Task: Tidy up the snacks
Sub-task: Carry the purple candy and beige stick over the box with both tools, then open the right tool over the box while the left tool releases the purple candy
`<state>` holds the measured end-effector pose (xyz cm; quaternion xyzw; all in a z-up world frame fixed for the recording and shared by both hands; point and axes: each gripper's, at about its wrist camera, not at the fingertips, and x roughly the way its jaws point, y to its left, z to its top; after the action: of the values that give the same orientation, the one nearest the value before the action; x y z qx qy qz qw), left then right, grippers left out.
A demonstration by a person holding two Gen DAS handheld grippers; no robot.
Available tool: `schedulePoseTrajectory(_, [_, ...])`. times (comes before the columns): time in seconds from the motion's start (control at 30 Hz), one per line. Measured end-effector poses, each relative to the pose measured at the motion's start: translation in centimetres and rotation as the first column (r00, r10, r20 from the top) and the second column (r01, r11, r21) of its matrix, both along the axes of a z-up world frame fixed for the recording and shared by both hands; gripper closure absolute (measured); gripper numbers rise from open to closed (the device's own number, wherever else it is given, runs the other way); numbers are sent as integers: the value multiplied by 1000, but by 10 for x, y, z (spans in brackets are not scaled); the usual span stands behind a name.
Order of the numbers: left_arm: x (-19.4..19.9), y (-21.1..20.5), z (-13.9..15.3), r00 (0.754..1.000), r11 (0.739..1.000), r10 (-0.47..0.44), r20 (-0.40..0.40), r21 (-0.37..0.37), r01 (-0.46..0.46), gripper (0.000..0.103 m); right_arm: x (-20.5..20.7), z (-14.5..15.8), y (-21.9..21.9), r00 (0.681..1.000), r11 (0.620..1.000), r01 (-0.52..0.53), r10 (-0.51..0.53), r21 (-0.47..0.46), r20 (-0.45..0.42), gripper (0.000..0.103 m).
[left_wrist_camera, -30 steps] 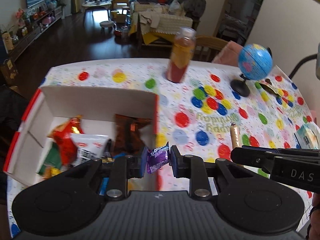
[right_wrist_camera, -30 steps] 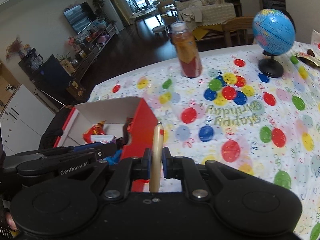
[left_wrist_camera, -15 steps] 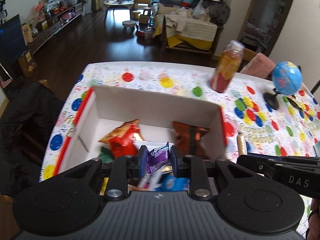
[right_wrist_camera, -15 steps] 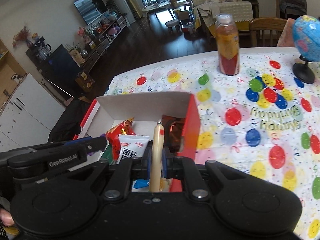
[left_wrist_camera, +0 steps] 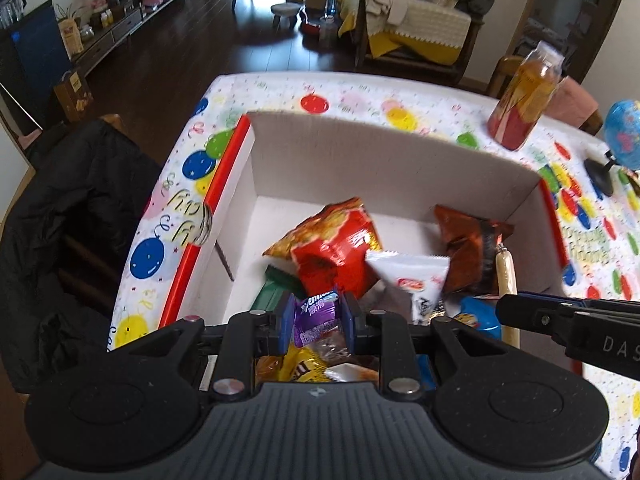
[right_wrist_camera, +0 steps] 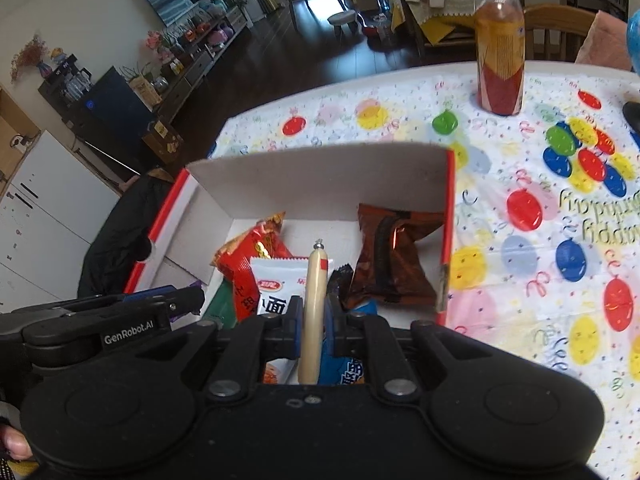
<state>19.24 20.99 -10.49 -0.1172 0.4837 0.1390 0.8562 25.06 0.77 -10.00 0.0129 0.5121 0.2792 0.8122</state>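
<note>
A white cardboard box (left_wrist_camera: pixel 360 152) with red edges sits on the balloon-print tablecloth and holds several snack packets. My left gripper (left_wrist_camera: pixel 316 316) is shut on a purple candy packet (left_wrist_camera: pixel 316 314), held over the box's near side. My right gripper (right_wrist_camera: pixel 314 316) is shut on a pale sausage stick (right_wrist_camera: pixel 314 300) that stands upright above the box (right_wrist_camera: pixel 320 176); in the left wrist view the sausage stick (left_wrist_camera: pixel 506 276) shows at the right. Inside lie a red chip bag (left_wrist_camera: pixel 332 244), a white packet (left_wrist_camera: pixel 416 276) and a brown packet (left_wrist_camera: pixel 468 248).
An orange drink bottle (right_wrist_camera: pixel 500 48) stands on the table (right_wrist_camera: pixel 560 280) beyond the box. A small blue globe (left_wrist_camera: pixel 622 140) is at the far right. A dark jacket (left_wrist_camera: pixel 80 208) hangs over a chair at the table's left edge.
Both grippers have moved left and down, from beside the box to over its inside, each still holding its snack. The box now fills the middle of both views.
</note>
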Motion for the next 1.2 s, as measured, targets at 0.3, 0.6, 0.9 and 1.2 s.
schedulePoseTrajectory(0.3, [3, -2, -27, 998, 999, -32, -50, 4, 32, 79, -1, -20, 10, 1000, 999, -3, 2, -41, -26, 93])
schedulePoseTrajectory(0.6, [-4, -11, -31, 997, 998, -58, -57, -4, 58, 77, -8, -22, 5, 1000, 998, 0, -2, -58, -26, 82])
schedulePoseTrajectory(0.9, [-19, -19, -19, 996, 997, -79, -30, -1, 79, 74, -24, -12, -4, 1000, 998, -2, 2, -58, -4, 65])
schedulePoseTrajectory(1.2, [-38, -25, 5, 996, 996, -87, 35, -14, 87, 43, -47, 14, -21, 998, 999, 6, -3, -41, 64, 35])
